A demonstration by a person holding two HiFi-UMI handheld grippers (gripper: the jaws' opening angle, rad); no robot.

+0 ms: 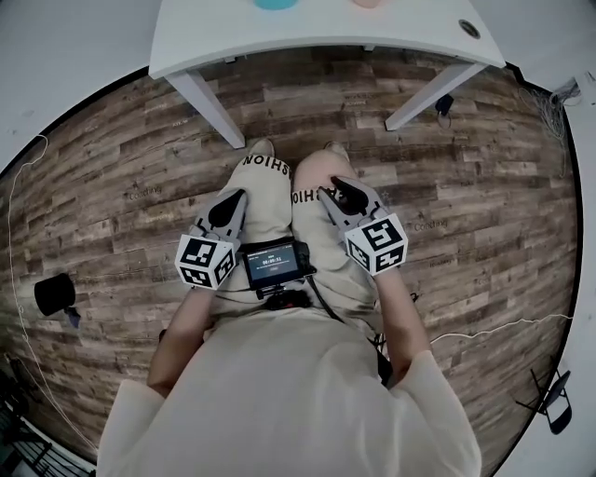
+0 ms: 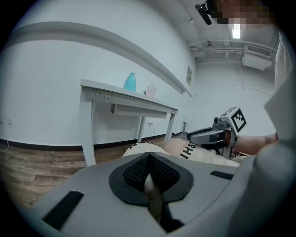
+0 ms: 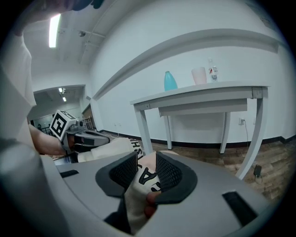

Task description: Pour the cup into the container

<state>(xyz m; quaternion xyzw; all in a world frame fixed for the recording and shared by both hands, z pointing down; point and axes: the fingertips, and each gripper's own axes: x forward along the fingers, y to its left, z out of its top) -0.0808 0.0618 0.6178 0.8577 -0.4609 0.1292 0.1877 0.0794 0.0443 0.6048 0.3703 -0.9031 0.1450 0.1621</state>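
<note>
The white table [image 1: 307, 28] spans the head view's top, its load cropped at the edge; only the 2 gripper views show the teal container [image 3: 170, 81], pale cup [image 3: 199, 75] and small bottle [image 3: 212, 71] standing on it. Over the person's thighs, the left gripper [image 2: 149, 159] has its jaws together, empty; the right gripper [image 3: 147, 163] has them partly apart, clamping nothing. Cup and container stand well ahead of both.

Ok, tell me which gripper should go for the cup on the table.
Probably right. The right gripper has its jaws apart and empty, and the cup stands toward its side of the table. The left gripper is shut, nearer the teal container.
</note>
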